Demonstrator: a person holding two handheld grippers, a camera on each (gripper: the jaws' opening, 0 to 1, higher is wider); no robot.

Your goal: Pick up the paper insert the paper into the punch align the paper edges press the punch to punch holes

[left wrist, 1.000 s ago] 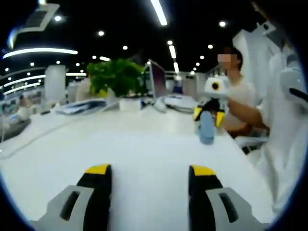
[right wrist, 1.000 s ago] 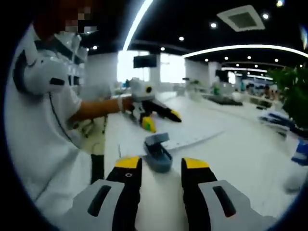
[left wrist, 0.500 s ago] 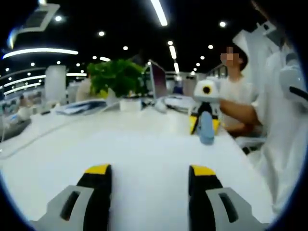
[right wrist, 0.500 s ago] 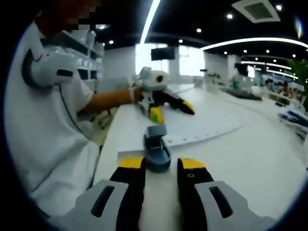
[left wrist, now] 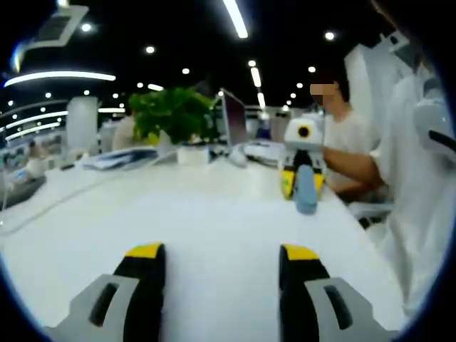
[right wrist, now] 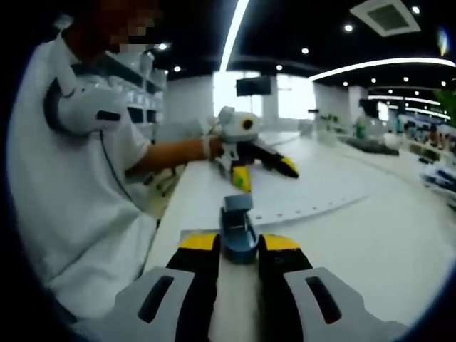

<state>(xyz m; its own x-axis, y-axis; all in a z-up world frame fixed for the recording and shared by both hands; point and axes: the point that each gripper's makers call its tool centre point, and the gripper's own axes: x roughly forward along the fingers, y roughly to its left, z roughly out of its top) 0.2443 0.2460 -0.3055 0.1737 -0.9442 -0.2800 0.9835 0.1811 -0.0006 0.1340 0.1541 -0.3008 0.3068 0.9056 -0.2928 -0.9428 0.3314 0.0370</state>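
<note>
A blue-grey hole punch [right wrist: 239,226] sits on the near edge of a white paper sheet [right wrist: 313,191] that lies flat on the white table [right wrist: 399,235]. A row of small holes runs along the sheet's edge. My right gripper [right wrist: 239,244] has its yellow-tipped jaws tight against both sides of the punch's near end. My left gripper [right wrist: 265,173] rests open on the far part of the sheet, held by a hand. In the left gripper view my left gripper [left wrist: 222,253] stands wide open over the white surface with nothing between its jaws, and the right gripper [left wrist: 303,187] sits behind the punch [left wrist: 306,191].
A potted green plant [left wrist: 174,114] and a monitor [left wrist: 234,117] stand at the table's far side, with papers [left wrist: 117,158] to their left. A person in white [right wrist: 85,178] fills the table's edge beside both grippers. A second person [left wrist: 342,135] sits behind.
My right gripper has come up to the punch and its jaws have narrowed around it. My left gripper has stayed still and open.
</note>
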